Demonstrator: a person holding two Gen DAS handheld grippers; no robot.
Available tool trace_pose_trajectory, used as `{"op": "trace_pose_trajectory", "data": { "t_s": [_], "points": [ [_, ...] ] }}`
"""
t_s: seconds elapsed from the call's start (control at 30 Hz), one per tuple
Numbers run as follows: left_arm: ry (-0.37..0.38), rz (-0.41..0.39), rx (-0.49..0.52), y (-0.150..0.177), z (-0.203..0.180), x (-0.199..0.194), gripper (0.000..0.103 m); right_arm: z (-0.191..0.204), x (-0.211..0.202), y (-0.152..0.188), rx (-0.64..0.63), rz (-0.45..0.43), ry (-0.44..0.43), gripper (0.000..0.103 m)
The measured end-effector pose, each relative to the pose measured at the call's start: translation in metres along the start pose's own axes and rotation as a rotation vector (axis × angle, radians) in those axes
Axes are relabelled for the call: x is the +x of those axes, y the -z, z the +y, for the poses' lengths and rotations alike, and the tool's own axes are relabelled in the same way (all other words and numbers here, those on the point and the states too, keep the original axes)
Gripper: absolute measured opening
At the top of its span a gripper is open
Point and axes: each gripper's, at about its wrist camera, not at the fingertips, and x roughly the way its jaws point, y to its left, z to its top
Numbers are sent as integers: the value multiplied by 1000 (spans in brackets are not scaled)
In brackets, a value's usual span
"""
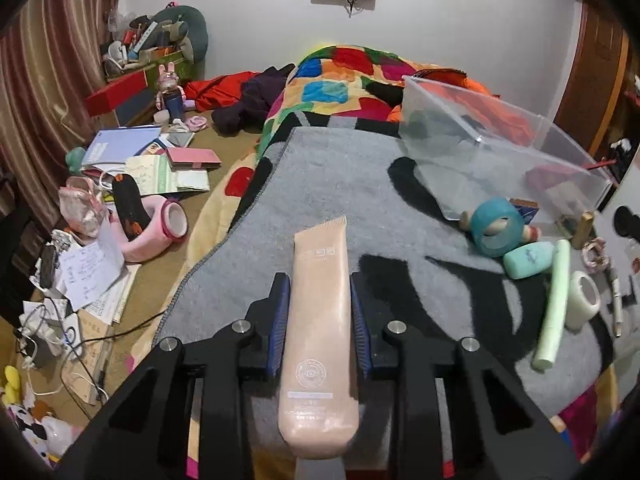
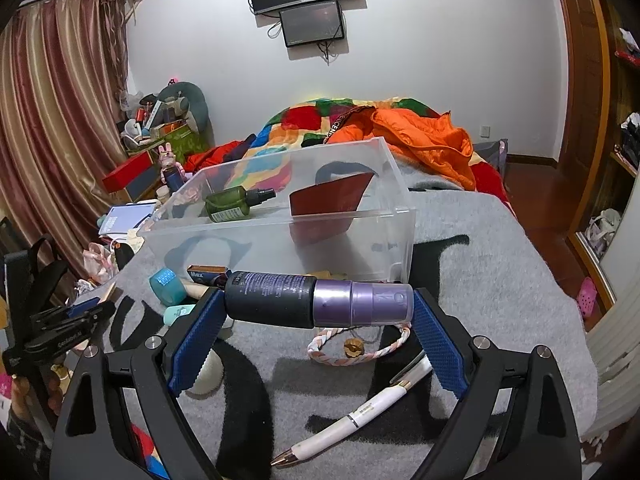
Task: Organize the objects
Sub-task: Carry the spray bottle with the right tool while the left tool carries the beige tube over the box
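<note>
My left gripper [image 1: 319, 300] is shut on a beige cosmetic tube [image 1: 320, 328], held lengthwise above the grey blanket [image 1: 320, 184]. My right gripper [image 2: 316, 312] is shut on a dark spray bottle with a purple cap [image 2: 316, 299], held crosswise by its ends. The clear plastic bin [image 2: 396, 216] stands just behind it and holds a green spray bottle [image 2: 236, 202] and a red pouch [image 2: 326, 208]. The bin also shows in the left wrist view [image 1: 500, 148], at the right. The left gripper shows at the left edge of the right wrist view [image 2: 68, 320].
On the blanket lie a teal tape roll [image 1: 498, 226], a mint bottle [image 1: 528, 259], a pale green tube [image 1: 556, 304], a white tape roll [image 1: 584, 300], a white pen [image 2: 356, 420] and a braided bracelet [image 2: 356, 346]. Papers and clutter cover the floor [image 1: 120, 208] at left.
</note>
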Motion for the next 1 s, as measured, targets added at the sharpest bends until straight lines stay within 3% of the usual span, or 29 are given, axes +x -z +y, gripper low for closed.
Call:
{"op": "trace_pose_trajectory", "data": {
  "t_s": [0.1, 0.3, 0.37, 0.4, 0.73, 1.0],
  "points": [
    [-17, -32, 20, -2, -7, -12, 29, -1, 1, -2, 1, -1, 0, 90],
    [40, -127, 33, -21, -26, -43, 28, -4, 0, -8, 7, -16, 6, 90],
    [57, -165, 43, -30, -34, -54, 9, -6, -1, -12, 9, -26, 8, 90],
    [60, -176, 45, -35, -37, -58, 8, -7, -2, -15, 8, -34, 10, 90],
    [142, -275, 90, -71, -71, -83, 7, -15, -5, -38, 3, -91, 19, 90],
    [180, -372, 93, -104, -83, -106, 7, -15, 11, -50, -30, -77, 29, 90]
  ]
}}
